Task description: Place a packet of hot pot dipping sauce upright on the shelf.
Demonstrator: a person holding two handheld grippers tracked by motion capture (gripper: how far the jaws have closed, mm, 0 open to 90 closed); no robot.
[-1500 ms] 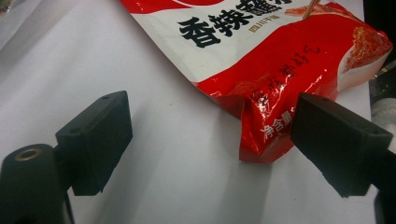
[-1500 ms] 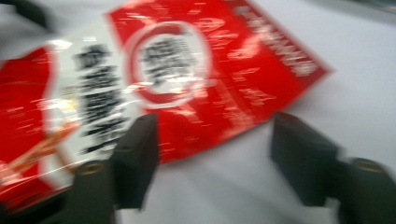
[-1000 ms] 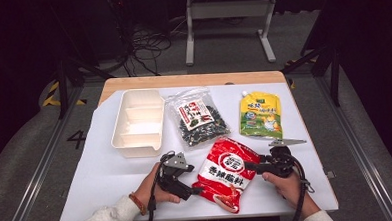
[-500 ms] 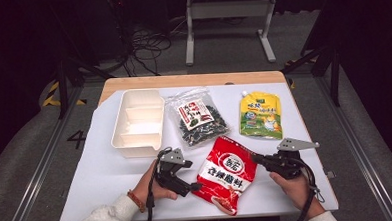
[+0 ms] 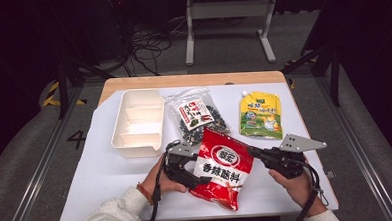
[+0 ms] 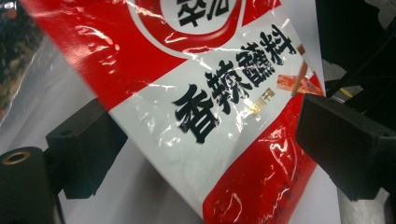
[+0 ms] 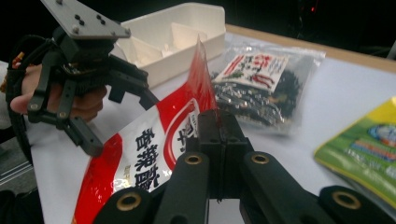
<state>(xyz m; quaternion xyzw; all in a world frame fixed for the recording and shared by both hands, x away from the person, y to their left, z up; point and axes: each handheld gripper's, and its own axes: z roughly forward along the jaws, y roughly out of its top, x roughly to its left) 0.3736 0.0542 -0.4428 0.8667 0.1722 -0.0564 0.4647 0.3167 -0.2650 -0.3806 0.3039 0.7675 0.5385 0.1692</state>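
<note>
Between the tightly pressed jaws of the right gripper (image 7: 218, 135), the edge of the red seasoning packet (image 5: 222, 168) is pinched and held partly lifted off the tabletop (image 5: 96, 165). The left gripper (image 6: 201, 140) is seen with its jaws spread wide, one on either side of the packet's lower half, nothing yet clamped. The step in hand is judged to be a second grip. It would be done well if the left jaws were closed squarely on the flat film, not on a crease, while the right grip is kept steady. Beyond lie a white divided tray (image 5: 137, 124), a clear bag of dark contents (image 5: 196, 115) and a yellow-green pouch (image 5: 260, 115).
</note>
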